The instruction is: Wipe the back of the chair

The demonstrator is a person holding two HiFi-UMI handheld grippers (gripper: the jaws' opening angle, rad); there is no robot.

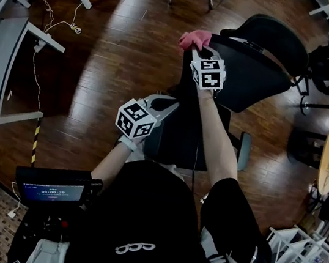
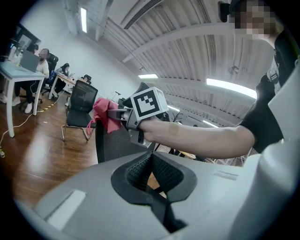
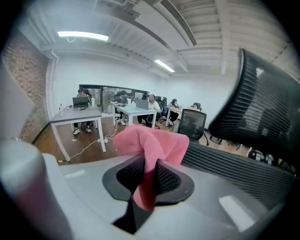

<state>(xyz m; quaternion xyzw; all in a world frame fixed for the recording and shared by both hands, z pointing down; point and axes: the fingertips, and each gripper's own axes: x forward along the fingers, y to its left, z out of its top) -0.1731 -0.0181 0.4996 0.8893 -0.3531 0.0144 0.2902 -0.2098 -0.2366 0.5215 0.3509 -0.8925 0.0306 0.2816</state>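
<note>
The black chair back [image 1: 257, 71] stands in front of the person, on the wooden floor [image 1: 116, 46]. A pink cloth [image 1: 193, 39] is at the top edge of the back, and the right gripper [image 1: 196, 48] holds it there. In the right gripper view its fingers [image 3: 168, 180] are closed tight on the fabric, which bunches above them, just beside the mesh of the back. The left gripper [image 1: 170, 102] is lower, near the seat [image 1: 179, 136], apart from the cloth. Its fingers [image 2: 164, 171] are pressed together with nothing between them.
</note>
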